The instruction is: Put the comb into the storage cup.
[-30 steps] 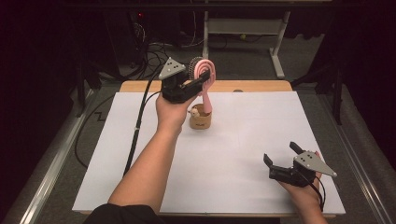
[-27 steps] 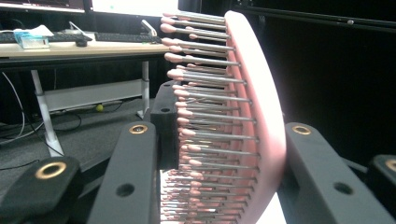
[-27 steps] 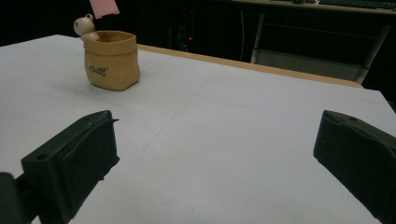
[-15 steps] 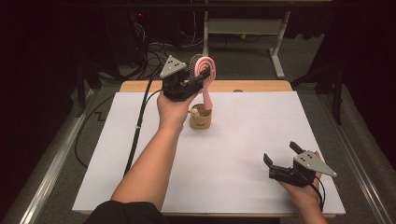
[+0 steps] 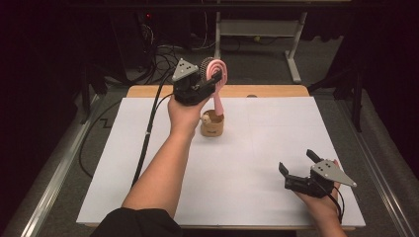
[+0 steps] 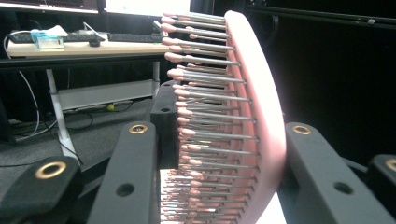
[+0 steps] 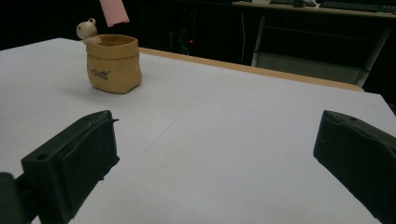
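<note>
My left gripper point(image 5: 213, 81) is shut on the head of a pink hairbrush point(image 5: 220, 73), raised above the back of the white table point(image 5: 257, 148). In the left gripper view the black jaws clamp the brush head point(image 6: 264, 116) from both sides, its metal bristles pointing left. The pink handle point(image 5: 218, 102) hangs straight down, and its end point(image 7: 113, 11) stays a little above a tan sack-shaped pot point(image 5: 211, 126) with a small bear figure point(image 7: 86, 29) on its rim. My right gripper point(image 5: 298, 165) rests open near the front right of the table, nothing between its jaws point(image 7: 219, 154).
A wooden strip point(image 5: 267, 91) runs along the table's back edge. The left gripper's black cable point(image 5: 148, 133) trails over the left side of the table. Beyond the table stand a desk frame point(image 5: 296, 44) and floor cables point(image 5: 163, 59).
The left gripper has raised the brush slightly, so the handle end hangs a bit higher over the pot. The right gripper has stayed still.
</note>
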`<state>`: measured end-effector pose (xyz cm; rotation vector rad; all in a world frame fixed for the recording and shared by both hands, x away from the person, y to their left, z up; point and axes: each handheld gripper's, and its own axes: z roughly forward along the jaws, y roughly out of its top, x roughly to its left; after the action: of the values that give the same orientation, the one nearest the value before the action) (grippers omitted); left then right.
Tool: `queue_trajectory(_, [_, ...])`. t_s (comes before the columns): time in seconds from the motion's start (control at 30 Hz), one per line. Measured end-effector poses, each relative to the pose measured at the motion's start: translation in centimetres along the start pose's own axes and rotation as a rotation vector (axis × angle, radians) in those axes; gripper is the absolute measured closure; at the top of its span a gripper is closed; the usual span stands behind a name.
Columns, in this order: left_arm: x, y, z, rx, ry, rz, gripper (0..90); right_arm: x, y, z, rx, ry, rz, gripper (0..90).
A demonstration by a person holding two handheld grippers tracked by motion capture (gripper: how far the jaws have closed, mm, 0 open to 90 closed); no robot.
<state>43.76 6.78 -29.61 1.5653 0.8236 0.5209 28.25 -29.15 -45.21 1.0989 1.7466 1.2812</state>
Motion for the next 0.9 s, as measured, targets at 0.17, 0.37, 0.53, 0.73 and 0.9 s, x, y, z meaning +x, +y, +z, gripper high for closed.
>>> queue_trajectory(0.17, [0.0,-0.3,0.2,0.005,0.007,-0.003,63.5,0.0,0.0,0.0,0.000,0.000,0.004,0.4])
queue_trajectory(0.37, [0.2,-1.0,0.4,0.013,0.019,-0.010,63.5,0.0,0.0,-0.1,-0.002,0.001,0.001,0.4])
queue_trajectory(0.53, [0.6,-1.6,0.4,0.019,0.020,-0.026,63.5,-0.1,0.0,-0.1,-0.002,0.001,0.003,0.4])
queue_trajectory(0.73, [1.0,-2.4,0.6,0.029,0.019,-0.038,63.5,0.0,0.0,0.0,-0.001,0.006,0.001,0.4])
queue_trajectory(0.9, [1.2,-3.0,0.8,0.040,0.026,-0.046,63.5,0.1,0.0,0.0,-0.003,0.009,-0.004,0.4])
